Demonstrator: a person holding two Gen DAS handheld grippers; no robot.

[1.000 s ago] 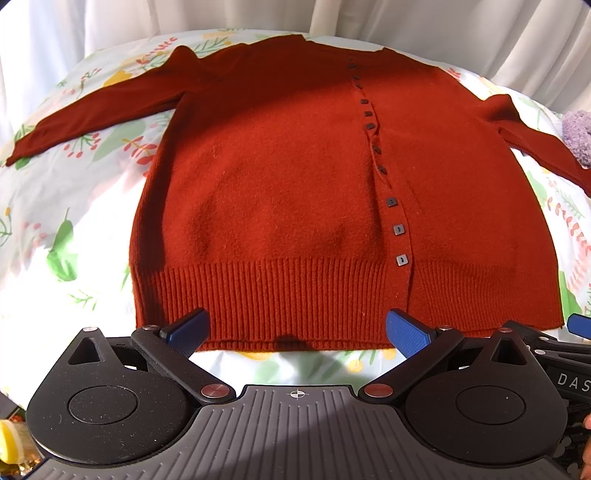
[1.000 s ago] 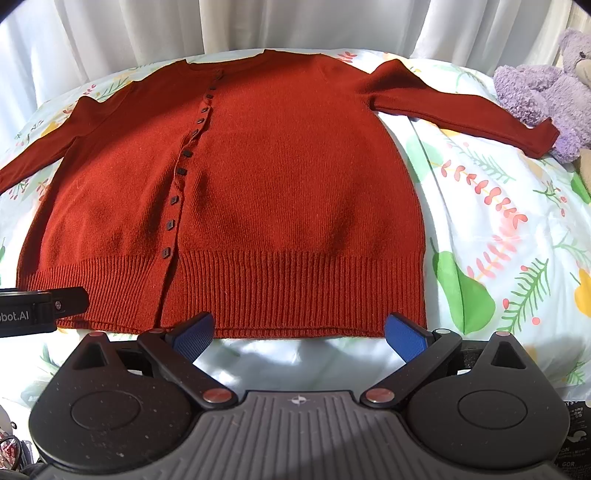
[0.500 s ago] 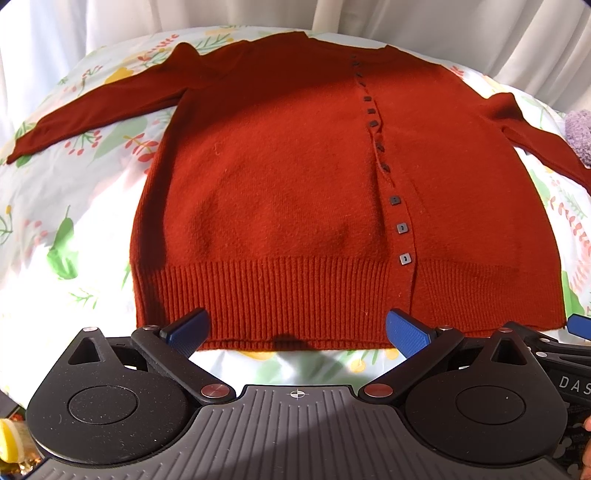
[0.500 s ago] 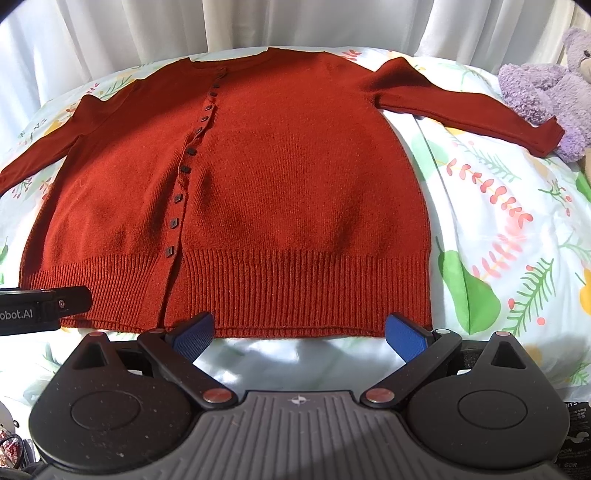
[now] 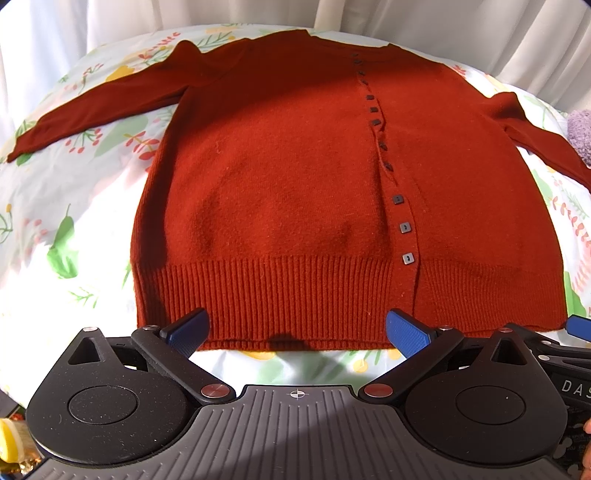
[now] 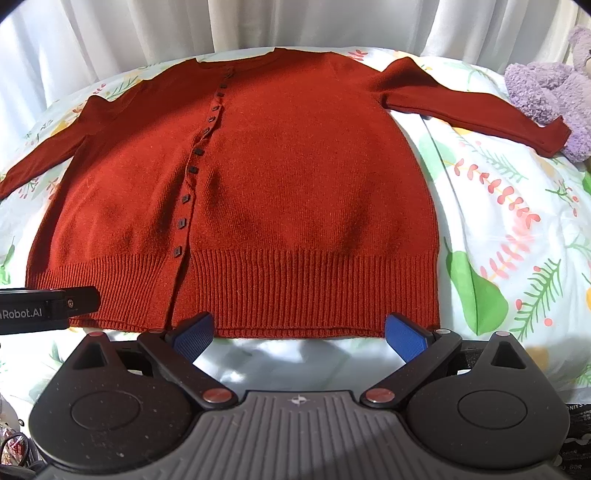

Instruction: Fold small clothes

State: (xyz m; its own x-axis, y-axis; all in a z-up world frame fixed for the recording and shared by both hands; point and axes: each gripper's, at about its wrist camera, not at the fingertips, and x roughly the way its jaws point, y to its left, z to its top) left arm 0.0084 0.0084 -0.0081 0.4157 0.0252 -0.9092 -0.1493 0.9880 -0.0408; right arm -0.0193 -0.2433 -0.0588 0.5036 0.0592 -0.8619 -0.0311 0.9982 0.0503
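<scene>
Left claw [image 5: 297, 328]: jaws wide, nothing held; blue pads [image 5: 188, 328] sit over the ribbed hem, which spans the gap between them
Right claw [image 6: 299, 330]: jaws wide, nothing held; pads [image 6: 404, 338] at the hem edge, toward the cardigan's right half
Claw spacing: the two claws sit side by side along the hem; each shows at the edge of the other's view
Cardigan [image 5: 295, 177]: rust red, lying flat and unfolded on the bed, buttoned, hem nearest the claws, neckline farthest
Buttons [image 5: 405, 228]: dark, square, one row from neckline to hem
Sleeves [image 6: 472, 109]: both spread outward to the sides
Bed [image 6: 509, 229]: white cover with leaf and berry print
Plush toy [image 6: 546, 88]: purple, touching the right cuff
Curtain [image 6: 295, 22]: white, behind the bed
</scene>
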